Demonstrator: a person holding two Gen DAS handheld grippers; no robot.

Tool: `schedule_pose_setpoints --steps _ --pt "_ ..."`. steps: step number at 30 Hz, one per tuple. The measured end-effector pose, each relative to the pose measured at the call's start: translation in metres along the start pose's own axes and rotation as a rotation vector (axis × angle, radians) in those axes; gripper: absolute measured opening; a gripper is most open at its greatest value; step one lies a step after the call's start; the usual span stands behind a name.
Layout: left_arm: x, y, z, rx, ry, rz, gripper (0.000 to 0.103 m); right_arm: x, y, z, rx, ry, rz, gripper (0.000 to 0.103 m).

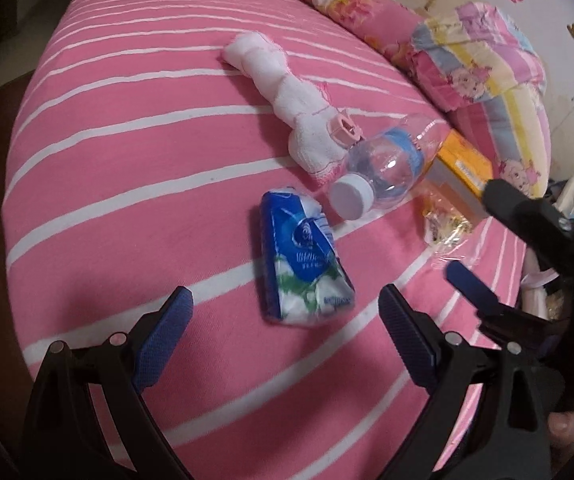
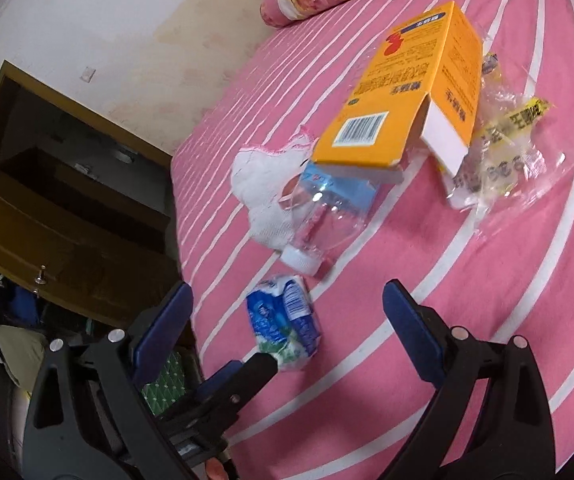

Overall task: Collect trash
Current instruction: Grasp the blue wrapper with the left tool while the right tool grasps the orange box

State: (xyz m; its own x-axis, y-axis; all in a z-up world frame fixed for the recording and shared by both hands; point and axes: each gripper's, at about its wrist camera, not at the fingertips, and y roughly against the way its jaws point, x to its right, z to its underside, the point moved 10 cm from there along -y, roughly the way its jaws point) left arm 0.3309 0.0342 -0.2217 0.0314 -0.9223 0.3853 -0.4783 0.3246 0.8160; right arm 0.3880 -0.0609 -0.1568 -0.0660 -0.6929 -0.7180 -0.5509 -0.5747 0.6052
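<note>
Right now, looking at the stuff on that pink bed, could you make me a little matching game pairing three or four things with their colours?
Things:
1. tissue pack
2. carton
3. bottle cap
4. bed sheet

Colours:
a. pink with white stripes
b. white
c. blue, white and green
d. orange-yellow

Pairs: 1-c, 2-d, 3-b, 4-a

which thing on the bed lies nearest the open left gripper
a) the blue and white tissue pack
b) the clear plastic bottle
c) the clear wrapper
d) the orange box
a: in the left wrist view the blue and white tissue pack lies just ahead of the left gripper, between its open fingers, while the bottle, orange box and wrapper lie farther off.
</note>
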Motion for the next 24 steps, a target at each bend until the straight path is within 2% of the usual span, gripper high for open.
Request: schedule_pose_setpoints --steps 6,8,12,14,17,20,21,23,24 --pt "0.007 -0.018 -0.009 -0.015 -0.081 -0.058 0.090 0.032 0.021 -0.023 0.056 -0.087 0.024 0.095" --pt "0.009 -0.024 -0.011 -0.022 -0.120 -0.089 0.076 0.038 0.023 -0.029 0.059 -0.098 0.028 0.095" --pt "0.014 -0.030 -0.015 -0.020 -0.171 -0.121 0.067 0.048 0.022 -0.046 0.062 -0.119 0.058 0.095" --pt "0.014 -0.031 -0.018 -0.017 -0.181 -0.127 0.056 0.053 0.022 -0.056 0.069 -0.120 0.087 0.095" --pt "0.015 -0.029 -0.020 -0.014 -0.182 -0.117 0.041 0.058 0.014 -0.071 0.052 -0.128 0.100 0.095" --pt "0.021 -0.028 -0.019 -0.024 -0.149 -0.050 0.032 0.064 0.004 -0.084 0.046 -0.159 0.093 0.095" --pt "0.024 -0.028 -0.018 -0.029 -0.141 -0.024 0.031 0.065 0.001 -0.087 0.046 -0.163 0.091 0.092" --pt "0.028 -0.027 -0.015 -0.035 -0.126 0.011 0.029 0.063 -0.002 -0.090 0.050 -0.166 0.073 0.072" --pt "0.029 -0.026 -0.014 -0.037 -0.120 0.025 0.028 0.063 -0.004 -0.090 0.043 -0.165 0.063 0.045"
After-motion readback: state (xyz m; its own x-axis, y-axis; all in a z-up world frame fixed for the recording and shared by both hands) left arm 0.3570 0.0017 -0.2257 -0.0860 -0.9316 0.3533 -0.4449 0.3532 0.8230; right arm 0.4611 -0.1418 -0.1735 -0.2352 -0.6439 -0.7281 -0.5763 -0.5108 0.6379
